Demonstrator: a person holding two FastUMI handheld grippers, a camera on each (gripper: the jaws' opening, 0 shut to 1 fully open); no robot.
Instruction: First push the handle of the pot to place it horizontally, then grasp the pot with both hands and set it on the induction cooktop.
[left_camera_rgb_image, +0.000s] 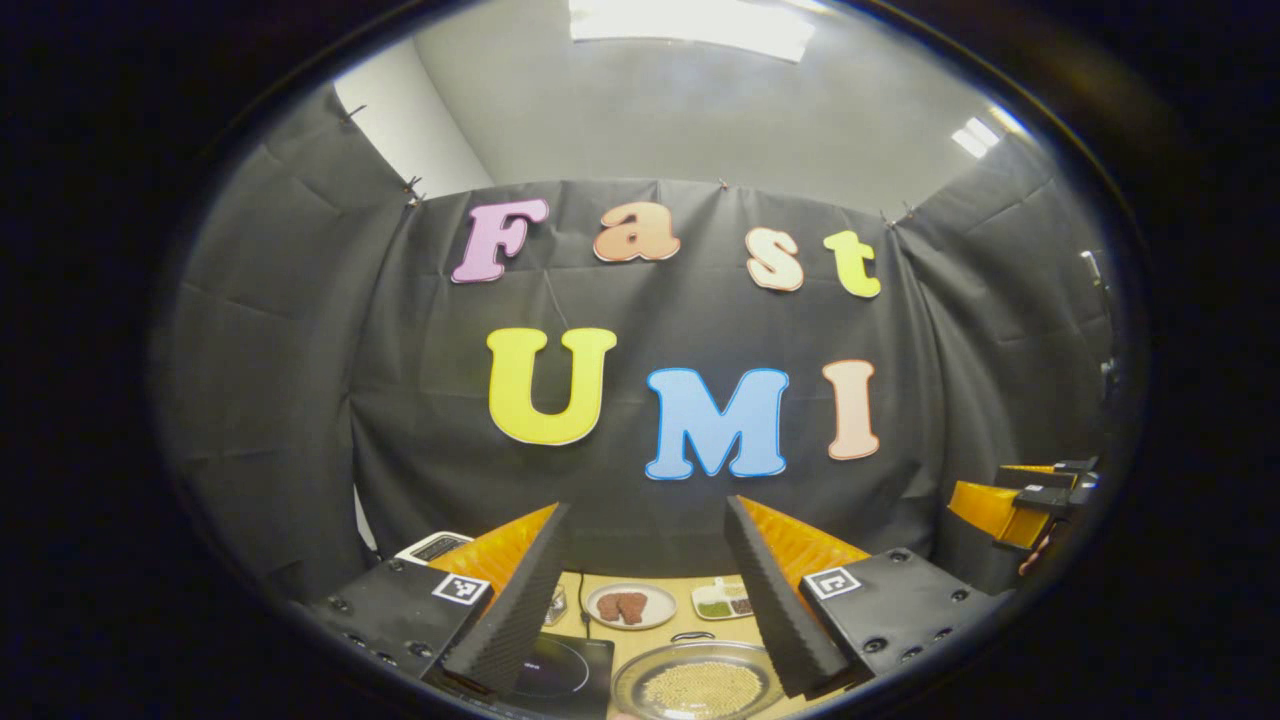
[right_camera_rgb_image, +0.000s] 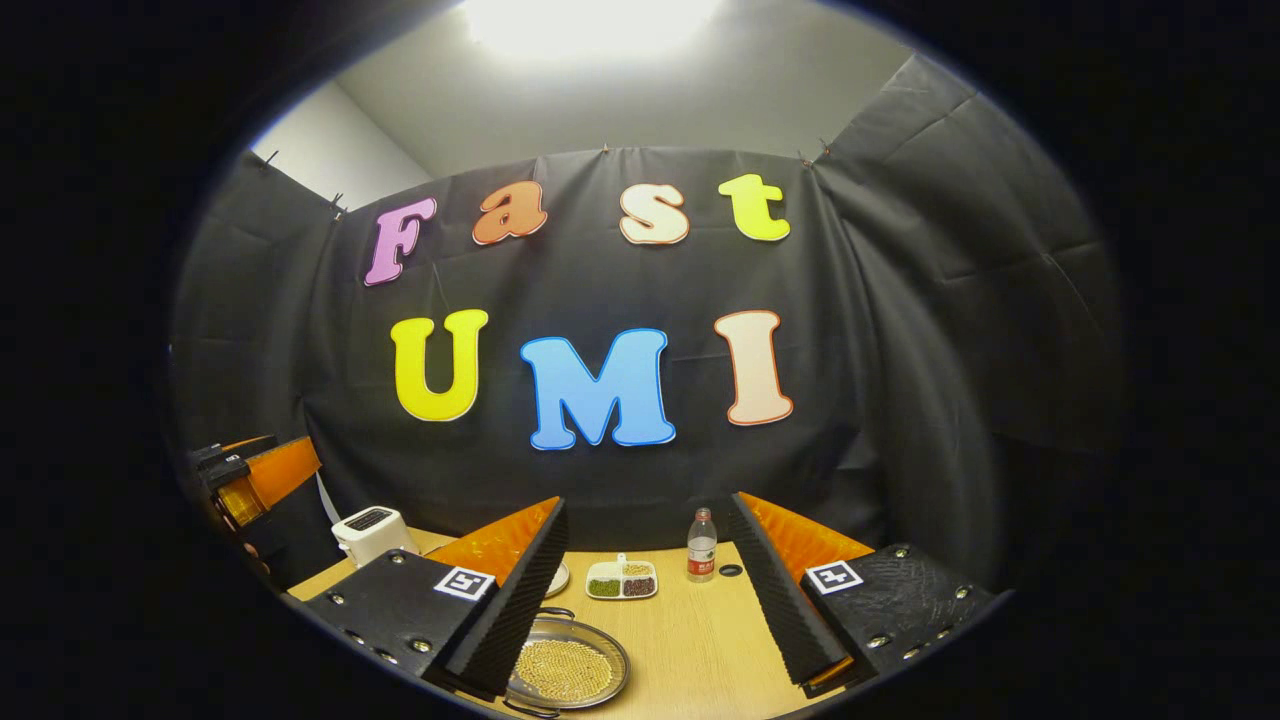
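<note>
Hovering above the table (right_camera_rgb_image: 700, 640), the left gripper (left_camera_rgb_image: 648, 600) is held level and faces the booth's back wall, its fingers spread wide with nothing between them. Below and between those fingers, in the left gripper view, sits the pot (left_camera_rgb_image: 698, 682), a shallow metal pan of pale beans, apart from both fingers; the dark cooktop (left_camera_rgb_image: 560, 672) lies just left of it. Farther back are a plate (left_camera_rgb_image: 631, 606) with brown pieces and a divided dish (left_camera_rgb_image: 722, 602). The right gripper (right_camera_rgb_image: 648, 600) is likewise raised and level, jaws wide apart and empty. In the right gripper view the pot (right_camera_rgb_image: 567, 665) lies low and left, partly behind the left finger, a loop handle showing at its far rim. Beyond stand the dish (right_camera_rgb_image: 621, 580), a bottle (right_camera_rgb_image: 702, 545) and a white toaster (right_camera_rgb_image: 373, 532).
</note>
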